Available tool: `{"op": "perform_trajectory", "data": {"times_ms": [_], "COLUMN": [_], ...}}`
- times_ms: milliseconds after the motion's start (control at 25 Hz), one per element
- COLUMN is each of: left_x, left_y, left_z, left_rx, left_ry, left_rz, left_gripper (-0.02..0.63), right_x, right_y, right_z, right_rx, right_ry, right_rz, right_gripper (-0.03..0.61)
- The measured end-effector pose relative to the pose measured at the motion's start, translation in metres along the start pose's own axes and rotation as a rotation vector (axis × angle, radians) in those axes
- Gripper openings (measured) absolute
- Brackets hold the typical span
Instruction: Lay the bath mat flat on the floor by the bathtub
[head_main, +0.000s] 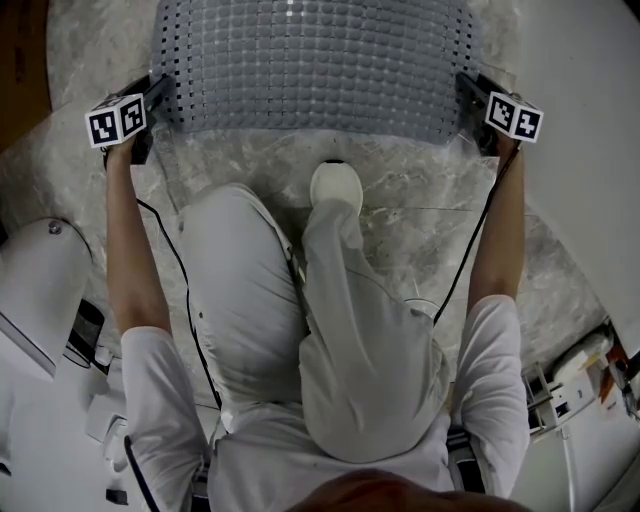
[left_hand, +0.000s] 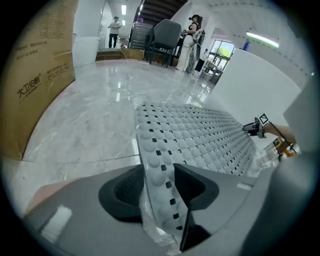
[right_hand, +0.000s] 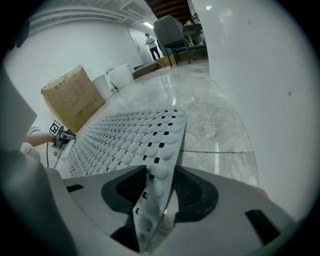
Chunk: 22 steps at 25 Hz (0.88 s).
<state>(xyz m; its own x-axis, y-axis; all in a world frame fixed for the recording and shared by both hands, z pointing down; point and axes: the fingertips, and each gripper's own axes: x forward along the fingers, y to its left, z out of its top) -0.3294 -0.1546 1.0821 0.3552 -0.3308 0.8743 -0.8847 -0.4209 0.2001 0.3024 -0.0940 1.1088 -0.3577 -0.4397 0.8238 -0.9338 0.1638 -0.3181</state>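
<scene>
The grey bath mat (head_main: 310, 70), studded with round bumps and small square holes, is spread over the marble floor ahead of the person's knees. My left gripper (head_main: 157, 103) is at its near left corner and my right gripper (head_main: 468, 100) at its near right corner. In the left gripper view the mat's (left_hand: 200, 135) edge runs between the jaws of the left gripper (left_hand: 156, 185), which stand apart with slack beside it. In the right gripper view the right gripper (right_hand: 160, 190) is likewise open around the mat's (right_hand: 125, 140) corner.
The white bathtub wall (head_main: 585, 160) curves along the right of the mat. A cardboard box (left_hand: 35, 75) stands at the left, and a white fixture (head_main: 40, 280) sits near the person's left side. A chair (left_hand: 165, 35) and people stand far off.
</scene>
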Motion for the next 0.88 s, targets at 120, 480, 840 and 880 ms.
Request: {"op": "perform_trajectory", "data": {"times_ms": [120, 480, 840, 880], "left_x": [-0.012, -0.015, 0.013, 0.016], "left_y": [0.019, 0.012, -0.062, -0.071], "left_z": [-0.004, 0.004, 0.018, 0.022], "left_rx": [-0.001, 0.035, 0.121, 0.145], "left_ry": [0.0, -0.064, -0.11, -0.119], "left_rz": [0.059, 0.088, 0.005, 0.005], "left_gripper": [0.169, 0.167, 0.138, 0.126], "right_x": [-0.006, -0.019, -0.018, -0.017], "right_y": [-0.008, -0.002, 0.053, 0.061], "right_z": [-0.008, -0.01, 0.007, 0.011], "right_rx": [-0.003, -0.091, -0.243, -0.247], "right_ry": [0.01, -0.051, -0.13, -0.146], "right_rz": [-0.04, -0.167, -0.22, -0.214], "right_gripper": [0.16, 0.143, 0.077, 0.067]}}
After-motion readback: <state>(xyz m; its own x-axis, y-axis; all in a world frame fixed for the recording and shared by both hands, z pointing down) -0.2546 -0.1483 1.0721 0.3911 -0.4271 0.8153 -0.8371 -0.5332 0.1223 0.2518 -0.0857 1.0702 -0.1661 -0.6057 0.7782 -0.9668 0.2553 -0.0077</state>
